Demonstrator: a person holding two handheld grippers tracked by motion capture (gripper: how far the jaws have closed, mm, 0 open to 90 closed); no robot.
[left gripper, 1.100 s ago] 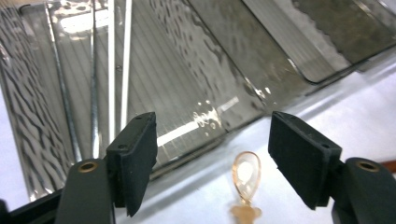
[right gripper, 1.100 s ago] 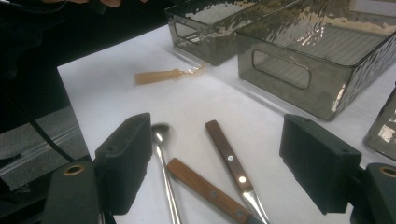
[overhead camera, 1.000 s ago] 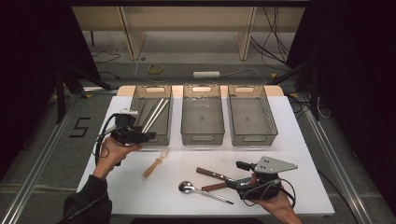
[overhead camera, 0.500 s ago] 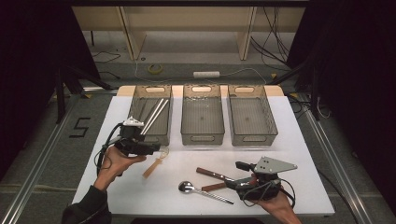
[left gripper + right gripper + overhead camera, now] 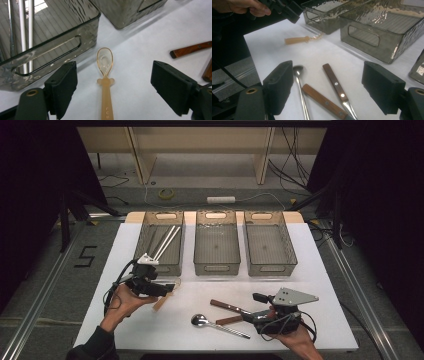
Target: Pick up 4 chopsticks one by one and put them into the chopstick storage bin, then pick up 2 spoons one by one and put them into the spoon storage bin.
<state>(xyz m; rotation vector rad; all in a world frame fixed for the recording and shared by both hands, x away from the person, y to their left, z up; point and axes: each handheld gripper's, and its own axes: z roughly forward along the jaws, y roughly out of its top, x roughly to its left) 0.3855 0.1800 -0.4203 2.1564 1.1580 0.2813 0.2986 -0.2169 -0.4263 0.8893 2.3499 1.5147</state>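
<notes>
An amber plastic spoon [image 5: 106, 82] lies on the white table [image 5: 310, 270] just in front of the left bin [image 5: 145, 237]; it is also seen as the amber spoon [image 5: 162, 301]. My left gripper [image 5: 113, 67] hovers over it. Its jaws have just been opening and stand wide on either side of the handle, not touching it. My right gripper [image 5: 252, 307] rests open at the near right, above a metal spoon [image 5: 300, 82] and two wooden-handled knives [image 5: 334, 83], with nothing gripped.
Three grey see-through bins stand in a row at the back: the left one holds two silver rods [image 5: 165, 242]; the middle bin [image 5: 216, 266] and the right bin [image 5: 270, 267] look bare inside. The metal spoon [image 5: 217, 325] lies near the front edge.
My left gripper has come away from the left bin's front, nearer and lower, to over the amber spoon. The right gripper has kept still.
</notes>
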